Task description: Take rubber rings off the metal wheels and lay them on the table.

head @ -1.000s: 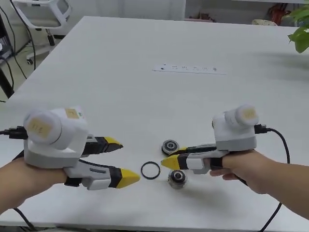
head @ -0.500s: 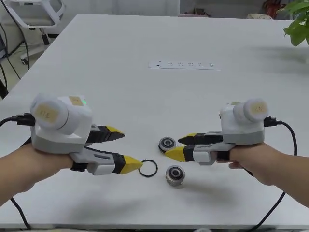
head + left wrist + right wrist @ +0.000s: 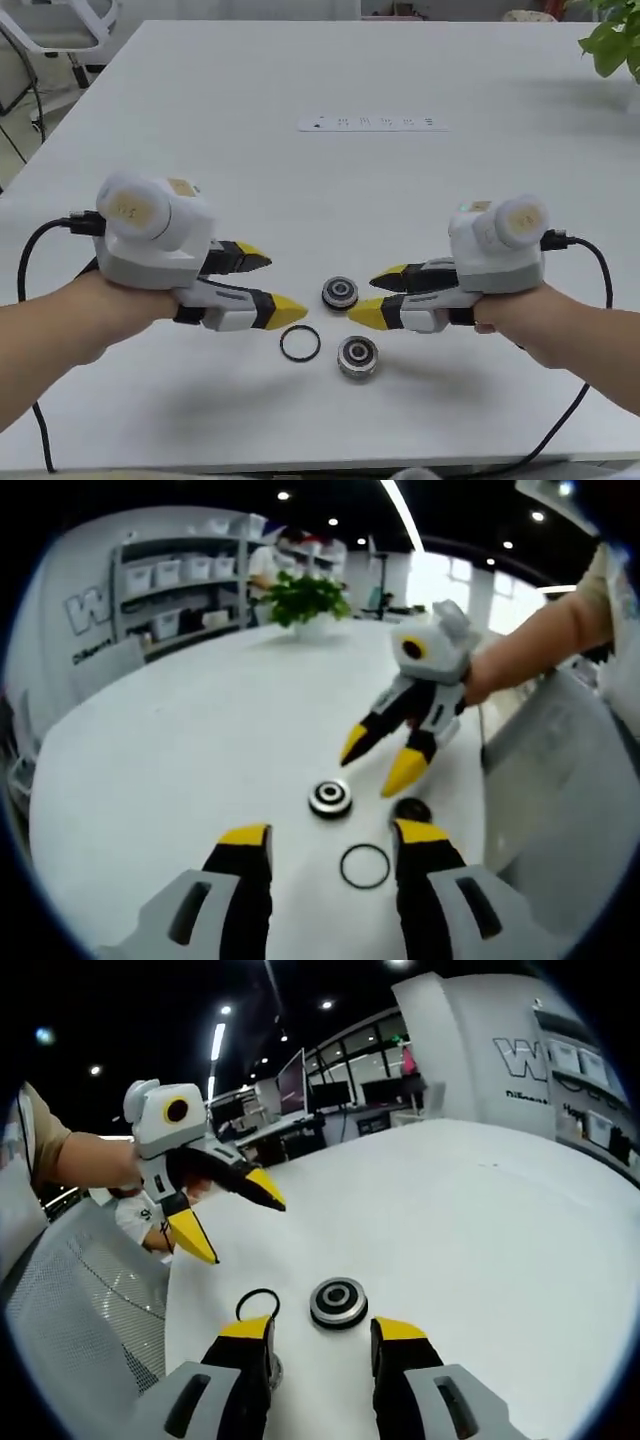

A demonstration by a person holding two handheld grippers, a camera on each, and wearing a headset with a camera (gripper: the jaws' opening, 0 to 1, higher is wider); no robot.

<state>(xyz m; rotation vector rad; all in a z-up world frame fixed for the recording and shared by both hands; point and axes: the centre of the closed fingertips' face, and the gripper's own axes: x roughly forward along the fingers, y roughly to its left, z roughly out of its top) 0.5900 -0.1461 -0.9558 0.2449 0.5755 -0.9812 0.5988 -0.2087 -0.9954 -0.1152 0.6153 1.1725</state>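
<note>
On the near side of both tools' tips, a loose rubber ring (image 3: 300, 343) is laid flat on the worktop (image 3: 450, 190). Just beside it, nearer the right tool (image 3: 366, 292), a metal wheel (image 3: 357, 356) is seen with a bright rim and is judged to be already stripped. The left tool (image 3: 281, 286) and the right tool are pointed at each other, tips near but apart. The jaws of each are parted about halfway, and nothing is gripped. Between the two sets of tips a second wheel (image 3: 340, 292) lies flat. Its outer edge is dark, so its ring is taken to be still on. The step in hand is judged to be the approach to this second wheel. For the next move, the wheel would need to be pinned by one tool while the ring's edge is caught and peeled off by the other. Well beyond the tools a flat white strip (image 3: 372, 124) is seen.
</note>
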